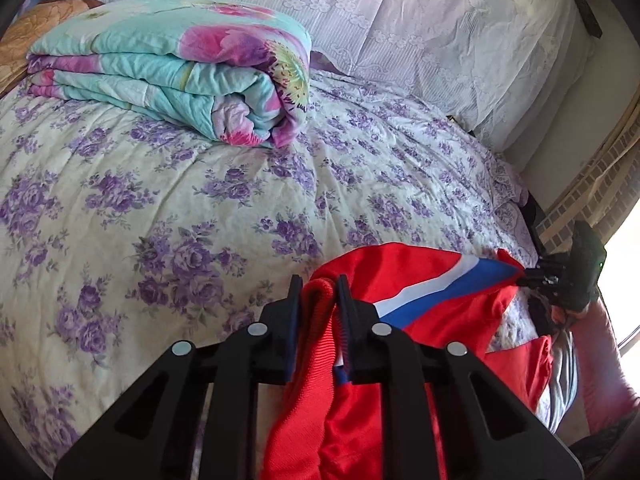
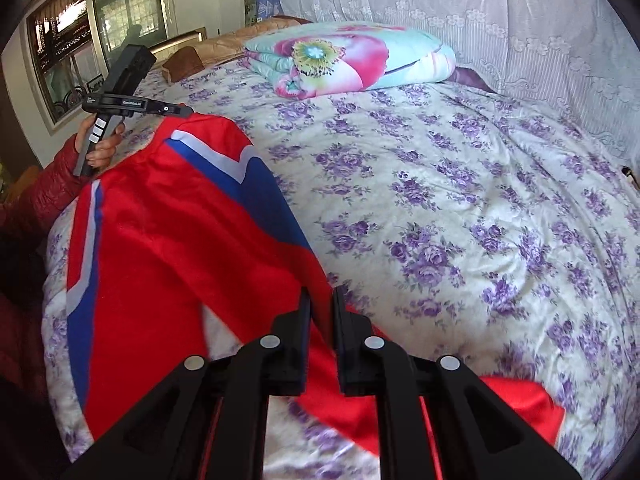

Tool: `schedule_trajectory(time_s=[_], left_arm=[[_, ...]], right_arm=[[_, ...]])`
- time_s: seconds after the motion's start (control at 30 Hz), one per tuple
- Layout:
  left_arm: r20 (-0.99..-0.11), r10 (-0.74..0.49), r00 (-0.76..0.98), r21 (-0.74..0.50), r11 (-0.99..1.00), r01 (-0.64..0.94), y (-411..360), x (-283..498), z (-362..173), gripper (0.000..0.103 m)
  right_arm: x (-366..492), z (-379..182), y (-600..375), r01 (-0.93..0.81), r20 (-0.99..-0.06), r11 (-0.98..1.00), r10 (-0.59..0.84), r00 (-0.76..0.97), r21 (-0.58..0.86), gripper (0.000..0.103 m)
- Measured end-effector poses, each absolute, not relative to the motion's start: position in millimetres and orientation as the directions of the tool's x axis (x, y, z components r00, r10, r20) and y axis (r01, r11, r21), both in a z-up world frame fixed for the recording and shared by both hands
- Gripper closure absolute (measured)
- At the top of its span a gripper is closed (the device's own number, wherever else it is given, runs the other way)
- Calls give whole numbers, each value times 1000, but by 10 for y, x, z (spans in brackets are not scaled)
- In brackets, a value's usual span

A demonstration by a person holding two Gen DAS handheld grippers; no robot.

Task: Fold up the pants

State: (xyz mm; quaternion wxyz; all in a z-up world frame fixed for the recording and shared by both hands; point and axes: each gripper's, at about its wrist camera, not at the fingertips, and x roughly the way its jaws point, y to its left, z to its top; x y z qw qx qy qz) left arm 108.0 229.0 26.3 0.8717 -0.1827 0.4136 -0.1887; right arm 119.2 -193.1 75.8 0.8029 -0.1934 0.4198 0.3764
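Red pants (image 2: 168,240) with blue and white stripes hang lifted over the near part of the floral bed (image 2: 460,208), spread between the two grippers. In the left wrist view my left gripper (image 1: 320,292) is shut on the red ribbed waistband of the pants (image 1: 420,272), which bunches between its fingers. At the far right of that view the right gripper (image 1: 528,278) pinches the opposite end. In the right wrist view my right gripper (image 2: 322,304) is shut on the red fabric. The left gripper (image 2: 186,111) holds the top corner there, gripped by a hand (image 2: 102,148).
A folded turquoise and pink quilt (image 1: 180,68) lies at the back of the bed. White lace fabric (image 1: 400,20) covers the wall behind it. A brown pillow (image 2: 184,62) and a window (image 2: 68,40) are at the bed's far side. Purple-flowered bedspread (image 1: 200,200) stretches ahead.
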Motion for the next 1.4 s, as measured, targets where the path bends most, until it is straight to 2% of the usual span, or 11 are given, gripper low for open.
schedule_trajectory(time_s=[0.3, 0.5, 0.53, 0.63, 0.7, 0.97, 1.13, 1.2, 1.33, 1.37, 1.4], left_arm=[[-601, -489, 633, -452, 860, 235, 2296, 539, 577, 87], [-595, -506, 625, -440, 855, 273, 2215, 178, 576, 87], [-595, -506, 624, -439, 855, 275, 2199, 156, 575, 87], [-593, -500, 631, -432, 859, 275, 2156, 104, 598, 87], [-596, -495, 632, -426, 862, 274, 2135, 94, 616, 87], [-596, -492, 635, -451, 859, 243, 2228, 198, 608, 87], [-599, -489, 635, -455, 860, 232, 2245, 307, 603, 87], [-600, -487, 635, -458, 860, 228, 2256, 352, 593, 87], [-603, -485, 633, -460, 860, 220, 2275, 421, 583, 87], [-603, -486, 633, -463, 859, 218, 2282, 436, 580, 87], [-603, -485, 633, -464, 859, 216, 2286, 447, 579, 87]], right_arm=[[406, 1083, -2058, -756, -769, 654, 466, 437, -34, 93], [-65, 997, -2080, -727, -765, 678, 410, 497, -109, 91], [-50, 974, -2077, -727, -770, 681, 418, 482, -86, 88], [1, 844, -1974, -721, -770, 682, 393, 502, -123, 57], [43, 729, -1867, -739, -778, 657, 382, 499, -150, 57], [440, 384, -1677, -755, -809, 618, 318, 494, -218, 66], [549, 279, -1640, -766, -821, 581, 273, 502, -275, 67], [555, 260, -1643, -773, -820, 569, 277, 501, -281, 79], [612, 215, -1660, -777, -829, 567, 270, 489, -274, 86], [636, 221, -1670, -776, -829, 572, 275, 486, -265, 95], [664, 231, -1687, -774, -828, 581, 283, 485, -254, 97]])
